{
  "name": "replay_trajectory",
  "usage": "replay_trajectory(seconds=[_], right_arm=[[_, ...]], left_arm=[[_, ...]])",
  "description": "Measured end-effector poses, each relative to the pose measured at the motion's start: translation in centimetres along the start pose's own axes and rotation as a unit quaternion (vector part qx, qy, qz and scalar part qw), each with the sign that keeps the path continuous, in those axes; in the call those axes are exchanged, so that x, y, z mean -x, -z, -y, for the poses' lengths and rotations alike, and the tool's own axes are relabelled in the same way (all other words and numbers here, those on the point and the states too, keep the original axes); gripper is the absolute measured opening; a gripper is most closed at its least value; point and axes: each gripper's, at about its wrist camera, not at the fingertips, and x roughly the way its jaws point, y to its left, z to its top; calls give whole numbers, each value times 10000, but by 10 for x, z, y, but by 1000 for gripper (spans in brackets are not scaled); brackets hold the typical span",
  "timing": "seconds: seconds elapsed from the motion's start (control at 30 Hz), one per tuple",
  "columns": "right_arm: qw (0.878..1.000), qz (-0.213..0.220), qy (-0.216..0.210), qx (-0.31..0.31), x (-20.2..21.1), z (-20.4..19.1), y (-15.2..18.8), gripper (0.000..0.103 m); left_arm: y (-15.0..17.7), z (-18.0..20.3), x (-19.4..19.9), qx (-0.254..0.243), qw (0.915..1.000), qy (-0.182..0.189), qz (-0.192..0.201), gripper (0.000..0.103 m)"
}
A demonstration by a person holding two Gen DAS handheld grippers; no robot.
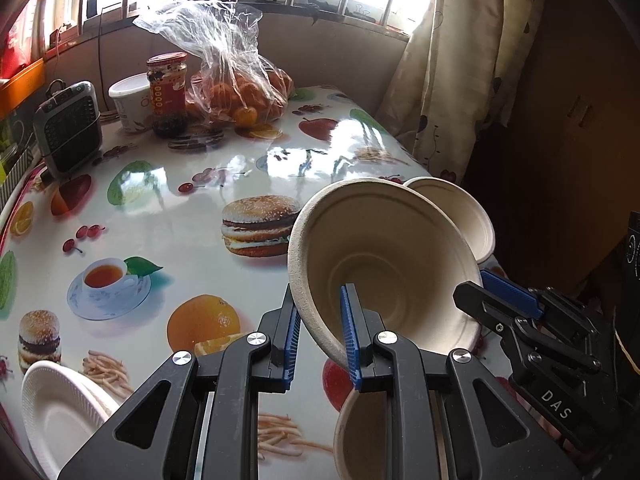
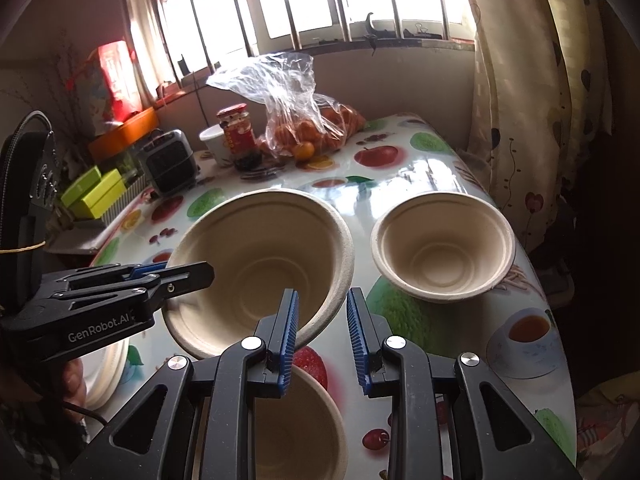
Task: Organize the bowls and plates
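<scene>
Both tongs [image 1: 320,330] clamp bowl [image 1: 384,256] rim, white plates [image 1: 56,412] left-wrist view only

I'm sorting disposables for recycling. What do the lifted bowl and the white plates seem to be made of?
Lifted bowl: likely moulded paper pulp, a matte beige with a grainy rim and pressed rings. White plates: probably foam, smooth and bright white with a ribbed rim, though plastic is possible.

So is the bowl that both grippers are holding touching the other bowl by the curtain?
Apart. The right wrist view shows a strip of tablecloth between the held bowl and the bowl by the curtain.
</scene>
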Motion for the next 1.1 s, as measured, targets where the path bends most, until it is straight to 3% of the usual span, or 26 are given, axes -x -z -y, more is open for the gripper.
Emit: replay_trajectory(seconds=[1.1], right_arm=[[9995,285,115,-95,56,-21,38,25]], left_arm=[[38,14,48,-252,9993,165,199,21]])
